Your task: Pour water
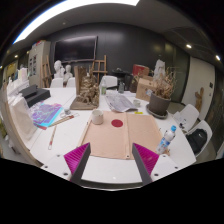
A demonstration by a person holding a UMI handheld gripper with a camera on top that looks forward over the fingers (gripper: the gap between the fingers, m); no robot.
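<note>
**Item: clear plastic water bottle, blue cap — not yet in hand**

Location: the small clear plastic bottle with a blue cap [168, 138] stands upright on the white table [115, 165], beyond my right finger and well apart from it, near the table's edge.

Tool: my gripper [112, 160] hangs above the near edge, fingers spread, nothing between the magenta pads [77, 157].

Handling, as I judge it: light, thin-walled, likely to buckle under a hard squeeze, and smooth. I would grip mid-body, below the cap, firmly enough that it does not twist on the tilt.

Receiving vessel: a small pale cup [97, 117] beyond the tan rectangular mat [118, 137] — probably the target, though it is too small to tell for sure.

Surroundings: a dark red round disc [117, 123] on the mat; a purple-blue printed sheet [46, 113] at the left; a wooden model figure [87, 93] and a brown potted piece [158, 98] farther back. The mat and disc lie between bottle and cup.
</note>
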